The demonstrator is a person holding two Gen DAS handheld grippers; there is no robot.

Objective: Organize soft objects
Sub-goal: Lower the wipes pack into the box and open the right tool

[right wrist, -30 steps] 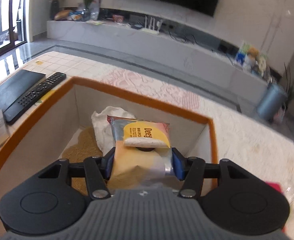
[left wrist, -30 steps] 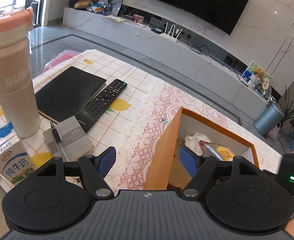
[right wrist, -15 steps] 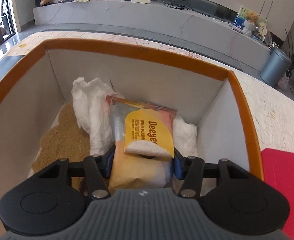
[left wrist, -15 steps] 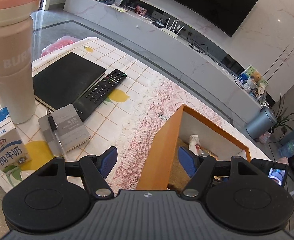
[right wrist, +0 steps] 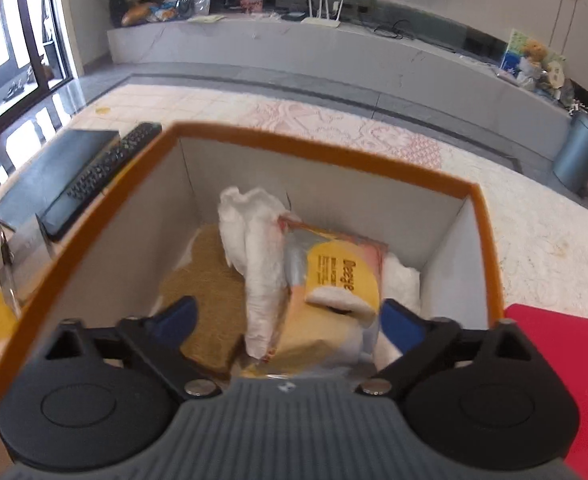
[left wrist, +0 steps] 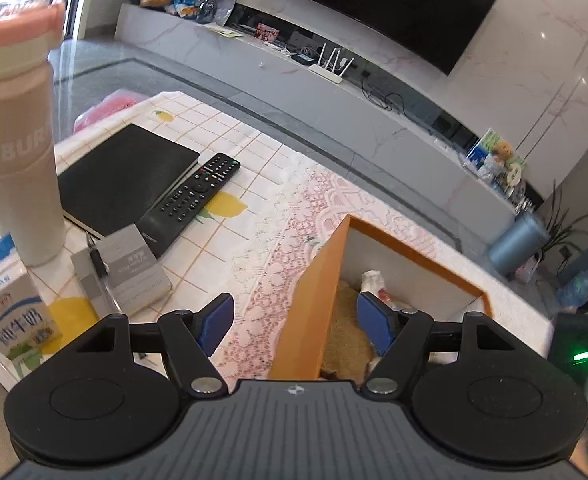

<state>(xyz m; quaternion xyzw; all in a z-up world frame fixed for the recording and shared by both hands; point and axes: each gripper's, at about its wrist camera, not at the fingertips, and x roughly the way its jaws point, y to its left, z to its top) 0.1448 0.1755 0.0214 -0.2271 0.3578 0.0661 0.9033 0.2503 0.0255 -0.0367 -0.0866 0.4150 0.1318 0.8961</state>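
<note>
The right gripper (right wrist: 288,320) has wide jaws around the snack packet (right wrist: 334,280) in the orange box (right wrist: 488,248). The left gripper (left wrist: 294,322) has wide jaws astride the box wall.

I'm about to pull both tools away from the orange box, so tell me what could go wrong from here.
1. The open right tool sits low inside the orange box beside the tissue pack; lifting out could snag the pack or the white cloth.
2. The open left tool straddles the box's left wall; a sideways pull could drag or tip the box.
</note>
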